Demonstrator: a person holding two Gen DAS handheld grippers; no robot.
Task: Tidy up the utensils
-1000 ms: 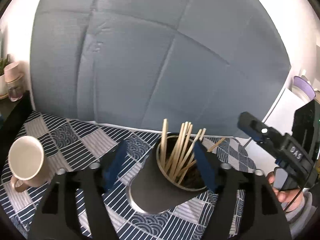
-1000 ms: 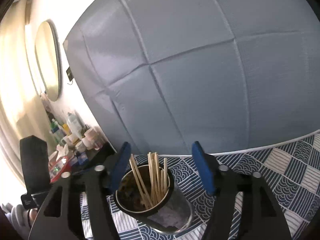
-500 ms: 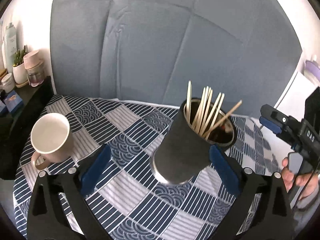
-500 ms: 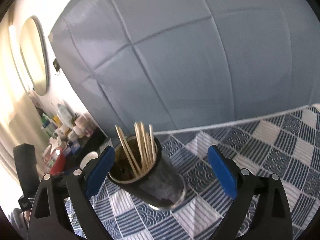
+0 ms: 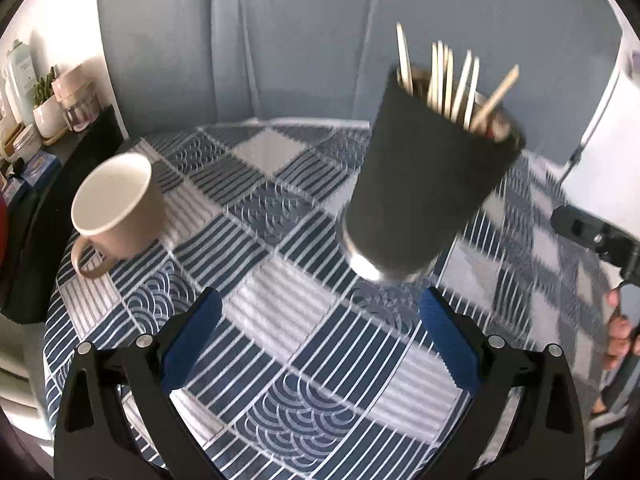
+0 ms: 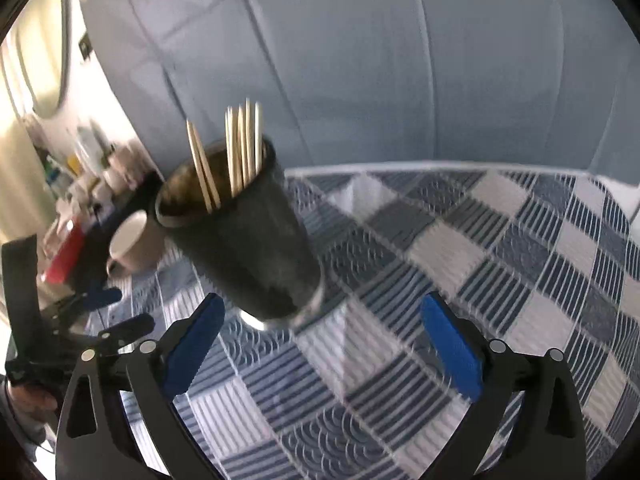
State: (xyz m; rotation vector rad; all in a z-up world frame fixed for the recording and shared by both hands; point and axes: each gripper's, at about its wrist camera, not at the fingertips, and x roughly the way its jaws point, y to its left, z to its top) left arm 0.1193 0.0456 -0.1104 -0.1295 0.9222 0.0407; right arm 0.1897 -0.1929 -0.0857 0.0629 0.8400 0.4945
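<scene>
No text, label, brand or number is legible in either view.

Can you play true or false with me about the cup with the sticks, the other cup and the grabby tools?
1. The tall black metal cup holds wooden chopsticks. True.
2. The beige ceramic mug is full of chopsticks. False: it looks empty inside.
3. The left tool squeezes the black cup. False: its blue pads stand wide apart, short of the cup.
4. The right tool holds nothing; its jaws are opening. True.
5. Both cups stand on a blue and white patterned cloth. True.
6. The mug has no handle. False: a handle sticks out near its bottom.
</scene>
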